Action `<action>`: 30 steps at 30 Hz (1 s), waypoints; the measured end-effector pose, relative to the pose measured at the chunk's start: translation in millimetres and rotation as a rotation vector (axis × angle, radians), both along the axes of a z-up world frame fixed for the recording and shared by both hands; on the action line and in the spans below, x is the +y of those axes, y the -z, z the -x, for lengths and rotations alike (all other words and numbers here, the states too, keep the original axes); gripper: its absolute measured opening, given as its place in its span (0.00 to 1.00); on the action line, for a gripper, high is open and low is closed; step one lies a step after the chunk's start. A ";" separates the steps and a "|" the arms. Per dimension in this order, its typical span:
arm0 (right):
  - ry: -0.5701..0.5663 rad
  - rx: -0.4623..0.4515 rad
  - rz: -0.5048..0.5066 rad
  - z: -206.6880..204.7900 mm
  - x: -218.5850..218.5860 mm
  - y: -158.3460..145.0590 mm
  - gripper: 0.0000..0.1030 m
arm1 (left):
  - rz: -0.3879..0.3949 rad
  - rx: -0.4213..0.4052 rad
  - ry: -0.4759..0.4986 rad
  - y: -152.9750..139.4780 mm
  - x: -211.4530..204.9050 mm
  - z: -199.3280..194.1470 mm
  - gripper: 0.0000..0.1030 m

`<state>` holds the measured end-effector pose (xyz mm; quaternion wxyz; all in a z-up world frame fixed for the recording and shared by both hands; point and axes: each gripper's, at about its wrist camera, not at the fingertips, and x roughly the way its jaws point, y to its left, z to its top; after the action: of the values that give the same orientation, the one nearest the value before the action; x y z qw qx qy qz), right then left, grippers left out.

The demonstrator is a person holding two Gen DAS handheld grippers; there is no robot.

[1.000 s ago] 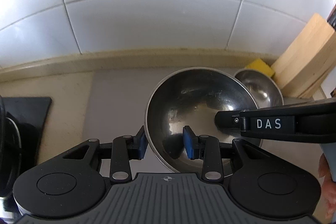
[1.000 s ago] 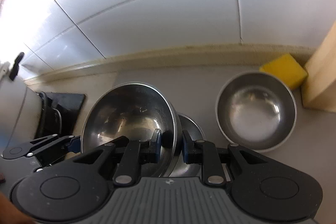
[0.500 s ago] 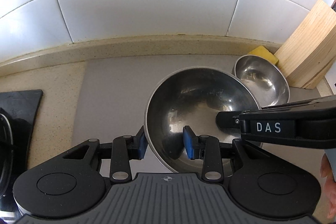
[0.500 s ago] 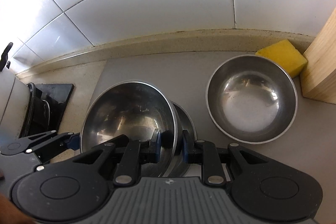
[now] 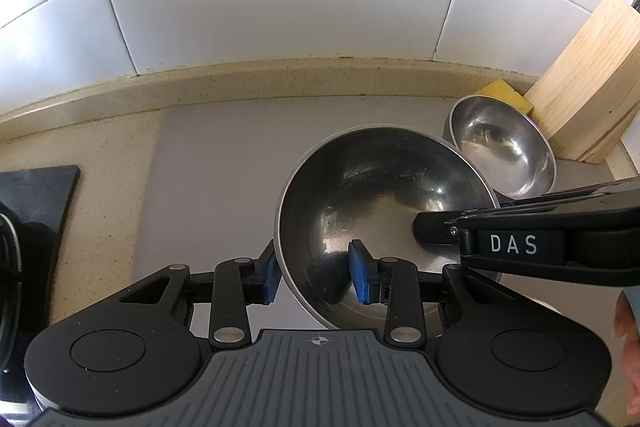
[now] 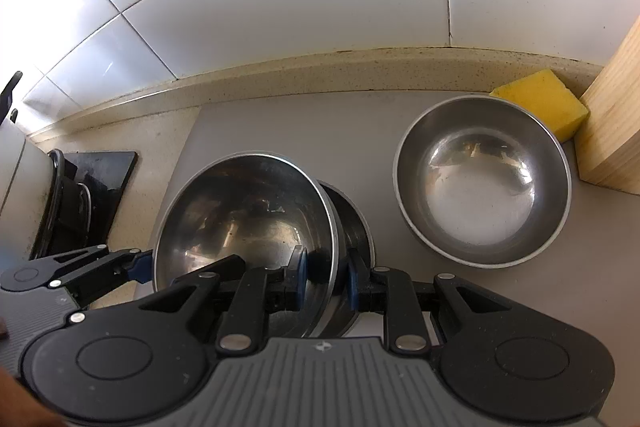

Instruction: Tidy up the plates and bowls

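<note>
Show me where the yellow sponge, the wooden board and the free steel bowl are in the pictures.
yellow sponge (image 6: 544,99): right wrist view, on its top face.
wooden board (image 5: 588,83): left wrist view, on its broad face.
free steel bowl (image 6: 480,195): right wrist view, on its inside bottom.

Your left gripper (image 5: 314,277) straddles the near-left rim of the large steel bowl (image 5: 384,211): one blue pad sits outside the wall, the other inside, both against the metal. Your right gripper (image 5: 424,231) enters from the right edge, marked "DAS", with its tip over the same bowl's right rim. A smaller steel bowl (image 5: 504,147) stands behind on the grey mat (image 5: 224,163). Beyond it lie a yellow sponge (image 5: 506,93) and a wooden board (image 5: 592,79) leaning against the white tiled wall (image 5: 280,3).
</note>
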<state>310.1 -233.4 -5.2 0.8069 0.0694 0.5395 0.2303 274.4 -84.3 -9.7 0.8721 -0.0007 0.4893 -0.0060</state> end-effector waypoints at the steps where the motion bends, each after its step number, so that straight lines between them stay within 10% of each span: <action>1: 0.000 0.000 0.001 0.2 0.9 0.5 0.00 | 0.001 0.001 0.000 0.3 0.1 -0.1 0.34; 30: -0.004 0.000 0.009 -0.3 5.2 2.2 0.00 | -0.006 0.002 0.002 3.6 -2.8 -0.3 0.34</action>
<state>310.4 -228.2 -7.4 0.8067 0.0647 0.5406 0.2297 274.7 -87.0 -13.4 0.8717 0.0026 0.4901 -0.0055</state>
